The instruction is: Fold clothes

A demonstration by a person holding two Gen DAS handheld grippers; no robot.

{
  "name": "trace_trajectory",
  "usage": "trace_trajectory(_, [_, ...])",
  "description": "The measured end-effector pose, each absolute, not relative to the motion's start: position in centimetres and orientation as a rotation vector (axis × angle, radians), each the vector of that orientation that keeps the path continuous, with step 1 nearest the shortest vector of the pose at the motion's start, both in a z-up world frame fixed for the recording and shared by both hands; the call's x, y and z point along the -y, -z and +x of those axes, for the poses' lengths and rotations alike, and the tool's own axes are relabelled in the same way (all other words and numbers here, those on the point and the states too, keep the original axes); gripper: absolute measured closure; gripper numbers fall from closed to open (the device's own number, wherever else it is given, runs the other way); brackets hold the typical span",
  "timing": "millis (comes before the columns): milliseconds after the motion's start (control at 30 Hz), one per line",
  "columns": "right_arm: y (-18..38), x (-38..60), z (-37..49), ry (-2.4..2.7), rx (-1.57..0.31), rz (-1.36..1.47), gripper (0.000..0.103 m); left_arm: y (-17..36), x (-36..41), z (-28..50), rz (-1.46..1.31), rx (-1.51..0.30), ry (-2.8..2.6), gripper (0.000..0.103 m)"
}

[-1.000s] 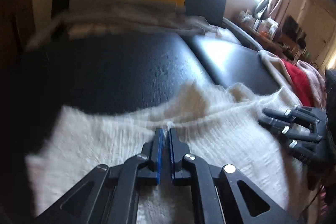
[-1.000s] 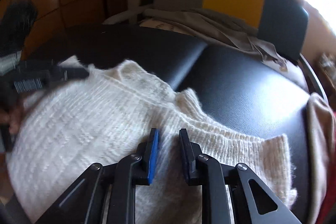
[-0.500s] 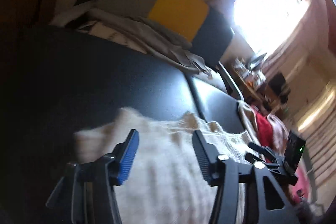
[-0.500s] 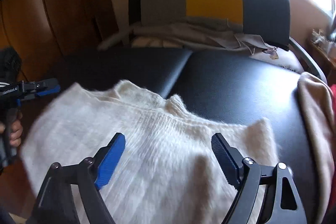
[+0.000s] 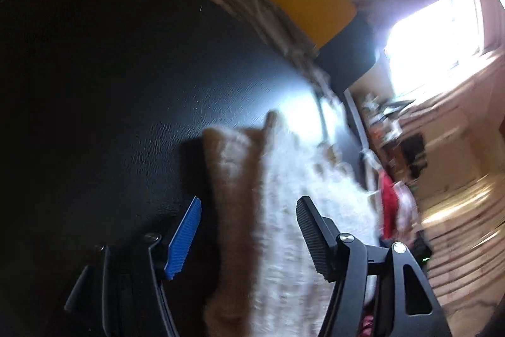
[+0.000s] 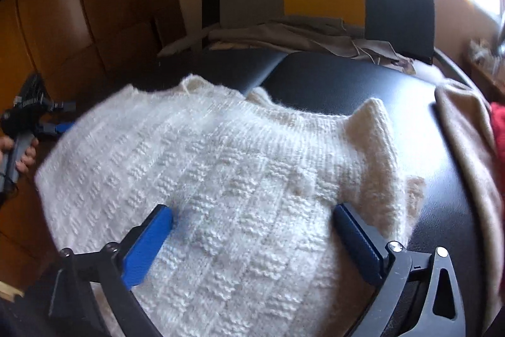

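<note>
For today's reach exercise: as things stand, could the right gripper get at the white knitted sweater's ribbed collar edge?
Probably yes. The right gripper, jaws opening with nothing pinched between them, hangs over the white sweater; the ribbed collar edge lies just ahead, uncovered.

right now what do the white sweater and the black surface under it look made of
White sweater: looks like fuzzy knitted wool or acrylic yarn, going by the ribbed neckline, raised stitch columns and fluffy halo. Black surface: probably faux leather or vinyl padding, given its pebbled grain, soft sheen and seam.

Black padded table (image 6: pixel 363 78), white knit sweater (image 6: pixel 221 172) spread flat (slightly rumpled), beige cloth (image 6: pixel 464 128) alongside
</note>
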State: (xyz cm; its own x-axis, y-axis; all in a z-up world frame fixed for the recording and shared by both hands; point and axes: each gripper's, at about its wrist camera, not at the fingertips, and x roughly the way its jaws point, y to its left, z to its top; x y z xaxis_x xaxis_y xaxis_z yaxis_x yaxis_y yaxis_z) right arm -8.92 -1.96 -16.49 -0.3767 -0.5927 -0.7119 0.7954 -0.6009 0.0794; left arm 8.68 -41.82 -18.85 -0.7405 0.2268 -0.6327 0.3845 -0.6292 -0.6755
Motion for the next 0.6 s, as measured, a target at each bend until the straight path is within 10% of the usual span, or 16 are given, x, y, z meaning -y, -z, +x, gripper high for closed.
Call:
trace_trajectory(167, [16.6,1.7,-8.9,2.059,-0.327,0.887,0.000,19.7,40.8,7.8,1.119,-1.307,2.544,0.038])
trace_trajectory(333, [16.7,1.6,-8.7,2.073,-0.323,0.872,0.000,20.6,39.8,6.5,1.155,-1.417,2.505,0.080])
trace_trajectory(600, [15.7,2.4,-8.3,1.943,-0.391,0.950,0.000,17.6,42.7,7.4,1.099,-1.307,2.458,0.087])
